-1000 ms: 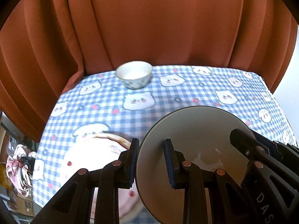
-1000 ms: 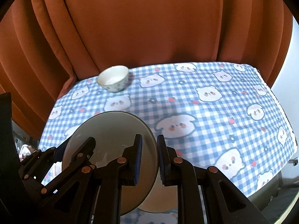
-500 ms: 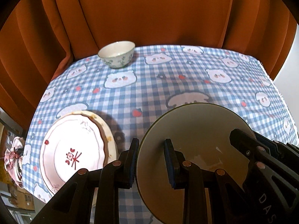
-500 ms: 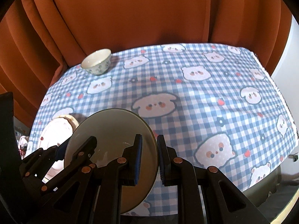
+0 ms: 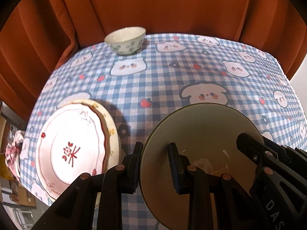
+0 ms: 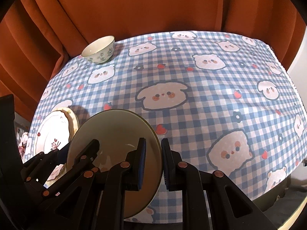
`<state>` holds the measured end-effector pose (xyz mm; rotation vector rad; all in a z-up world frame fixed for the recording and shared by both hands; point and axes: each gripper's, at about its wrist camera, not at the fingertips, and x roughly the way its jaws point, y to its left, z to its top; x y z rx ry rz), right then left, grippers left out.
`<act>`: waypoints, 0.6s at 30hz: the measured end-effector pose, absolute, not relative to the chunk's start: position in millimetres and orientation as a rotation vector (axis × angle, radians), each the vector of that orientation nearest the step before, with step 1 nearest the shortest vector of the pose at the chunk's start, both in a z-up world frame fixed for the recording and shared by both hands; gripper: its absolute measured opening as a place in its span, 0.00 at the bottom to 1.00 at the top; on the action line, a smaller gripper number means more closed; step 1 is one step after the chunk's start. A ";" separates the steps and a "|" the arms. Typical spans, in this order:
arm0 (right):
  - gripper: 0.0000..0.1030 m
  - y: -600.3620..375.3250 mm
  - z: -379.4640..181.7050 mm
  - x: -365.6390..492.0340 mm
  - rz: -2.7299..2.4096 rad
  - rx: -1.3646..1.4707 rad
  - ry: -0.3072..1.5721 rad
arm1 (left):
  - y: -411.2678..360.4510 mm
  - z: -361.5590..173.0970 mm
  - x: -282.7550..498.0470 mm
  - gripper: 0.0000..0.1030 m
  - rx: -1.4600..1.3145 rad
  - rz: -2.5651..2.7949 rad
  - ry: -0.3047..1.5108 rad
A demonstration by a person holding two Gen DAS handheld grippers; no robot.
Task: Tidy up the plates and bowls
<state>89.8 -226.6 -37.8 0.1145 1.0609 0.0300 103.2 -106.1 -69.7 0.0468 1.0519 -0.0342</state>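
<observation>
Both grippers hold one olive-green plate [image 5: 203, 134] [image 6: 115, 134] above the near part of the table, tilted. My left gripper [image 5: 155, 153] is shut on its left rim, one pad on each face. My right gripper [image 6: 153, 145] is shut on the right rim and also shows as a black arm in the left wrist view. To the left of the held plate lies a stack: a white plate with red motifs [image 5: 73, 147] [image 6: 51, 134] on a cream flowered plate [image 5: 113, 132]. A white bowl with green sprigs [image 5: 125, 40] [image 6: 99, 49] stands at the far left edge.
The table wears a blue checked cloth with cartoon animals [image 5: 172, 80] [image 6: 211, 88]. An orange curtain [image 5: 153, 5] hangs close behind it. The cloth's edge drops off at the right [image 6: 284, 72] and at the left beside the stack. Pinkish cloth clutter [image 5: 13, 153] sits below, left of the table.
Both grippers have sunk toward the table with the plate and tipped further down. The plate stack on the left has come fully into view. The grip has not changed.
</observation>
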 end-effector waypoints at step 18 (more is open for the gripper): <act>0.39 -214.6 -52.2 97.2 -0.035 0.072 1.084 | -96.9 -84.5 108.4 0.39 0.005 -0.114 1.095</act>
